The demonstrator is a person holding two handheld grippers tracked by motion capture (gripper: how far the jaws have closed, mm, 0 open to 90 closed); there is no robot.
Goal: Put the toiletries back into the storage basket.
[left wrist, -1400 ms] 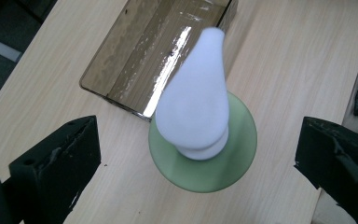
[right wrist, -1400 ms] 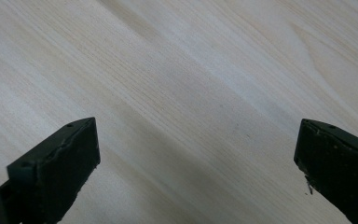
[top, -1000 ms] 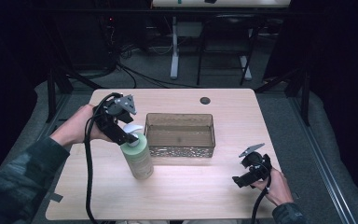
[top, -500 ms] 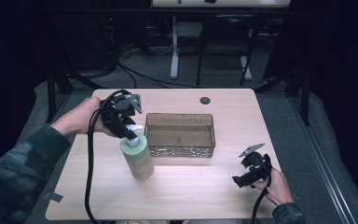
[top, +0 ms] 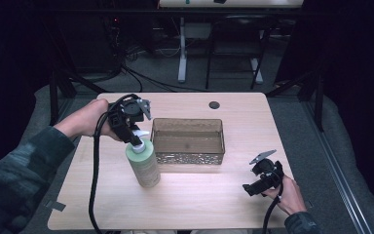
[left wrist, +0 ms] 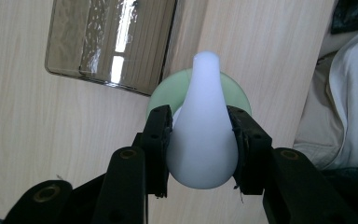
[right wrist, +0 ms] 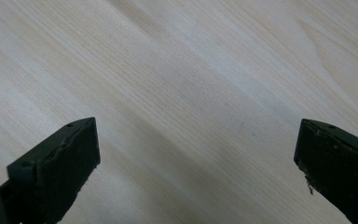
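Observation:
A pale green pump bottle (top: 144, 163) stands upright on the wooden table (top: 209, 197), just left of a clear brown bin (top: 189, 140). My left gripper (top: 135, 136) comes down on it from above and is shut on the bottle's white pump head (left wrist: 203, 135); the green bottle shoulder (left wrist: 161, 94) shows below the jaws. My right gripper (top: 254, 187) rests low at the table's front right, open, with bare wood between its jaws (right wrist: 196, 154).
The bin is empty and sits mid-table, its long side facing me. A small dark round hole (top: 214, 105) marks the table's far edge. Black cables trail from both grippers. Dark floor and table legs lie beyond.
My left gripper has swung from the bottle's side up over its top and closed on the pump head. The bottle stands in the same spot. The right gripper has stayed still.

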